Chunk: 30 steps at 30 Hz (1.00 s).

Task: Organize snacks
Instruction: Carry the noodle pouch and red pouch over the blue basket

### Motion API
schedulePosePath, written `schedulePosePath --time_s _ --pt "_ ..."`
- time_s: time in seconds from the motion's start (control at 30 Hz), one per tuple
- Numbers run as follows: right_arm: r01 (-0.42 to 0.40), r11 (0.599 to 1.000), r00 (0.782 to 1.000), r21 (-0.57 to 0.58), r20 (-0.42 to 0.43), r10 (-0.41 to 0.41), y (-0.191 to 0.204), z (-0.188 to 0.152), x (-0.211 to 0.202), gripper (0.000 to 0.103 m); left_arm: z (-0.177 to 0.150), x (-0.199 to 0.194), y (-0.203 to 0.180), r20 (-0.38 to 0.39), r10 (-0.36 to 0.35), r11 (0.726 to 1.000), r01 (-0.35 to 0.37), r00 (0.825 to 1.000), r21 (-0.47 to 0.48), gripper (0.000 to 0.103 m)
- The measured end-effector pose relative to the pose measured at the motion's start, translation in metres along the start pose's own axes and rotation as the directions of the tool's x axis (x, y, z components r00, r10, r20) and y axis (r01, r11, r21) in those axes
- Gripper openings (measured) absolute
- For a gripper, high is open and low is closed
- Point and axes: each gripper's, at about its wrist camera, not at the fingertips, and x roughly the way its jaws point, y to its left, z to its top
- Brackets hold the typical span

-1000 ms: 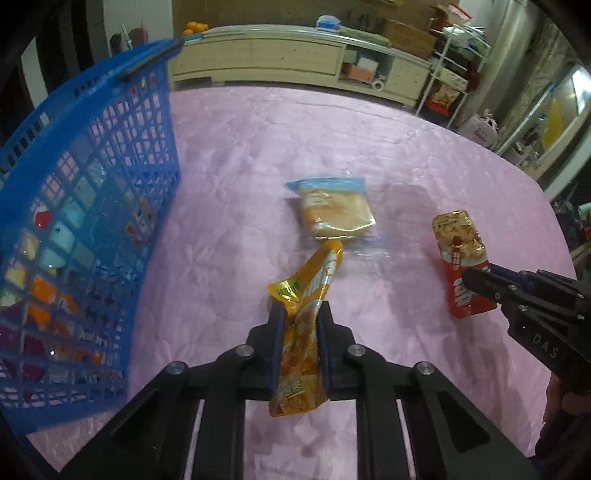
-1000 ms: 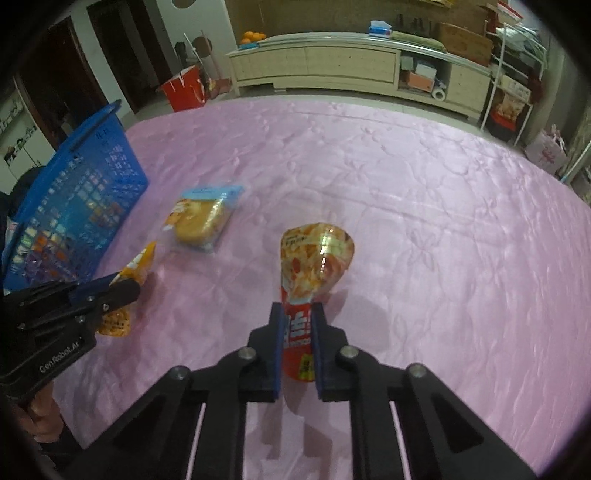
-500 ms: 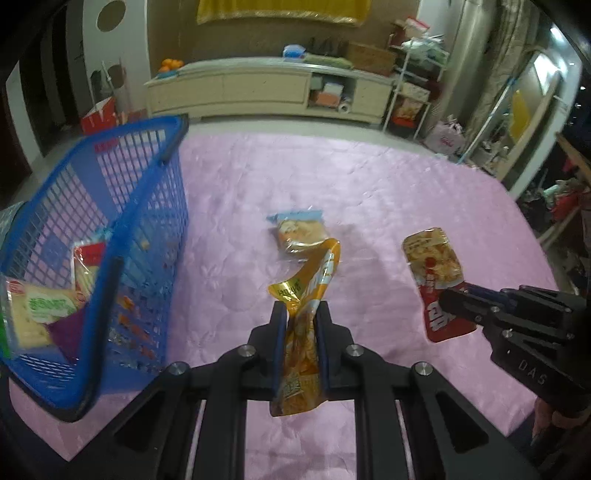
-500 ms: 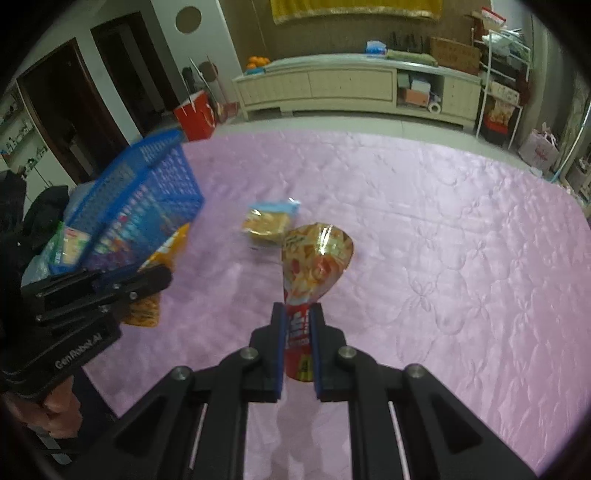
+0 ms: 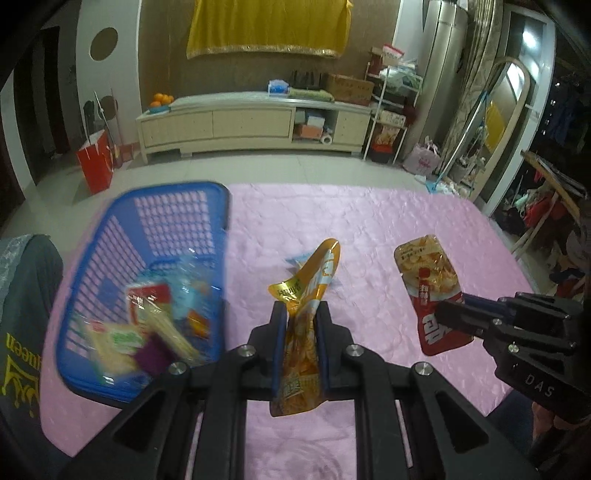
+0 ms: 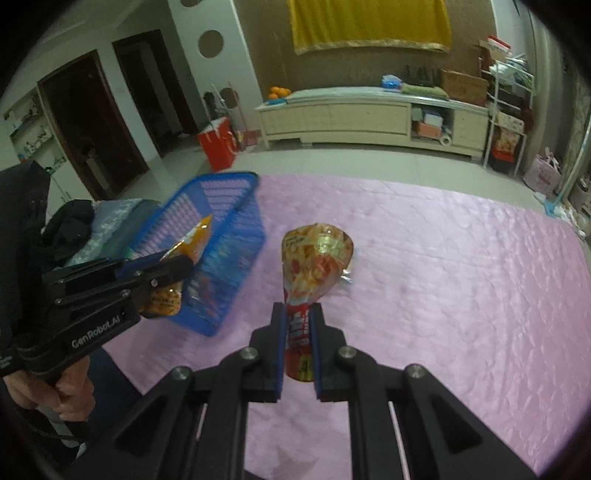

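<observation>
Two pouches pinched, lifted clear of the table

Left gripper [image 5: 300, 341] clamped on yellow pouch [image 5: 306, 295], right gripper [image 6: 297, 332] on red pouch [image 6: 314, 258] — both above the pink cloth [image 6: 443, 277], basket [image 5: 147, 258] at its left edge, one wrapped snack [image 5: 297, 259] left mid-table. Risk: thin foil slipping from narrow pads, or a pouch snagging the basket rim. Beyond — tiled floor, cream sideboard [image 5: 255, 122], yellow hanging [image 5: 266, 26].

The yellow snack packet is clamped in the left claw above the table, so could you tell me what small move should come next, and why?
Probably carry the yellow packet sideways over the blue basket: the left claw grips it clear of the cloth, and the basket beside it already holds snacks.
</observation>
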Motion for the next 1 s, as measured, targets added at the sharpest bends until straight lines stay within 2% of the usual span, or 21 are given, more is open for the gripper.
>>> schedulePosePath --time_s 0.3,0.47,0.73,1.0 --pt "-0.069 0.995 0.997 -0.075 0.027 0.072 0.063 0.037 0.013 0.015 0.015 -0.039 0.064 0.068 0.072 0.997 -0.072 0.995 -0.004 0.014" --pt "-0.109 0.991 0.994 -0.078 0.012 0.11 0.092 0.057 0.035 0.015 0.021 -0.047 0.099 0.072 0.104 0.995 -0.102 0.992 -0.019 0.014" --pt "-0.111 0.987 0.994 -0.118 -0.01 0.11 0.128 0.072 0.072 0.015 0.027 -0.033 0.14 0.039 0.118 0.993 -0.117 0.992 -0.032 0.014" --pt "-0.101 0.99 0.994 -0.1 -0.047 0.097 0.134 0.08 0.104 0.015 0.033 -0.002 0.166 -0.015 0.093 0.995 -0.093 0.996 -0.033 0.014"
